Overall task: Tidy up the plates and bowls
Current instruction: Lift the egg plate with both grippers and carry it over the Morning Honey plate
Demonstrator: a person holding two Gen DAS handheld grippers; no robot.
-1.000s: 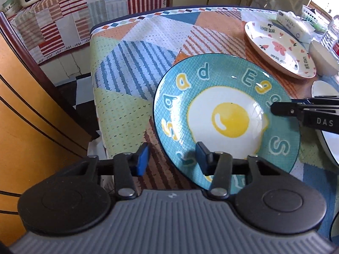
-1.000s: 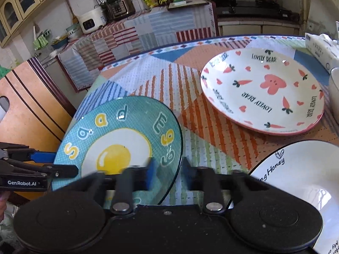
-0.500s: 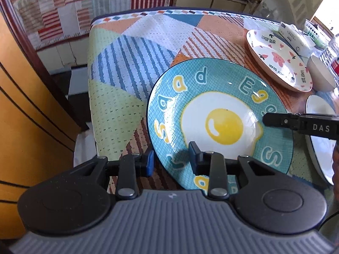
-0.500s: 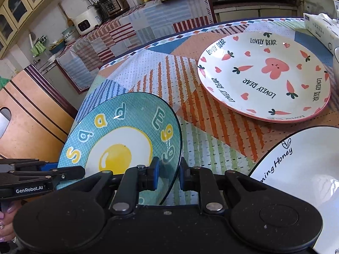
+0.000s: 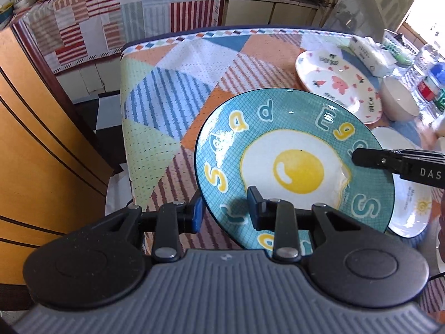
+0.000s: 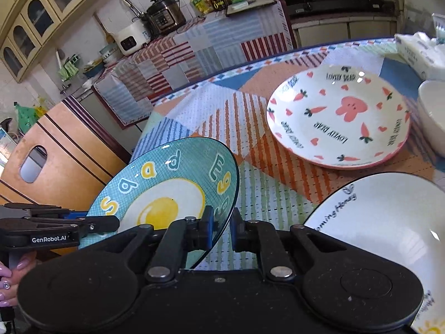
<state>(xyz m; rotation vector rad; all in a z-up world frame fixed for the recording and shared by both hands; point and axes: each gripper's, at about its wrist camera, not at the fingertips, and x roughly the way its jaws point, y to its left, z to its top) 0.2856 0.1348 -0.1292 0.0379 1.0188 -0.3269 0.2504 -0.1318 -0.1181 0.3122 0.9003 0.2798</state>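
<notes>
Egg plate [image 5: 294, 167] gripped on opposite rims: left gripper [image 5: 226, 211] jaws clamped at near-left edge, right gripper [image 6: 222, 229] jaws shut tight on right edge. Held tilted, clear of table [image 5: 167, 105], patchwork woven cloth. Step: carrying round glazed teal plate for stacking. Next likely calls for level travel right onto white plate [image 6: 383, 222] or carrot plate [image 6: 339, 119]. Cream bowl [image 6: 432, 117] far right, smooth ceramic.

bare tablecloth [image 6: 211, 117] lies open beyond the teal plate [image 6: 167, 183]; pink plate [image 6: 339, 119], white plate [image 6: 383, 214] and bowl [image 6: 432, 114] crowd the right.
</notes>
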